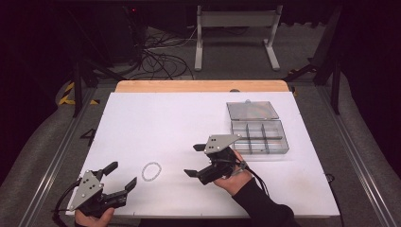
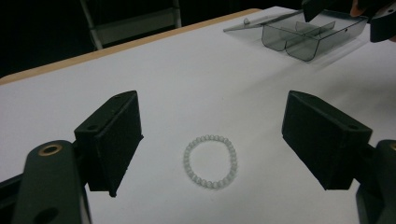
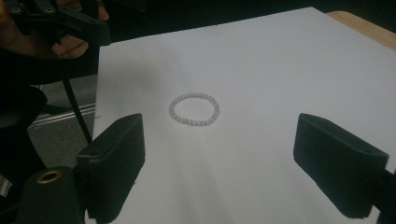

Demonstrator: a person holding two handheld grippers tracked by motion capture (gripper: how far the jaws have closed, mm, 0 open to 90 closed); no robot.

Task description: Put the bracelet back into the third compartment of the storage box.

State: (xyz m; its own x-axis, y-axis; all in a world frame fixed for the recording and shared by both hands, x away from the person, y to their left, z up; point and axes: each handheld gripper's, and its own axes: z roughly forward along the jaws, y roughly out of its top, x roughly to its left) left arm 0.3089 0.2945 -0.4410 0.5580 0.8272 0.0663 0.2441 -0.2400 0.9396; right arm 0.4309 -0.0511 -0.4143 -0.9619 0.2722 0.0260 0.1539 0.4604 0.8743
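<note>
A pale bead bracelet [image 1: 151, 171] is lying flat on the white table [image 1: 156, 123] toward its near edge, untouched. The left gripper [image 1: 124, 177] and right gripper [image 1: 195, 161] are flanking it, jaws spread wide and empty. The lidded divider box [image 1: 259, 137] is sitting open near the right edge. Judging by this, the pick-up is only beginning: one gripper needs to straddle a bead strand and pinch.

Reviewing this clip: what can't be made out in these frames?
- Compartment box: whether anything lies inside; too small in the high view, and the right gripper cuts it off in the left gripper view.
- Bead bracelet: clasp or knot, too blurred in every view.
- Left gripper: the hand holding it is cut off by the high view's bottom edge.
</note>
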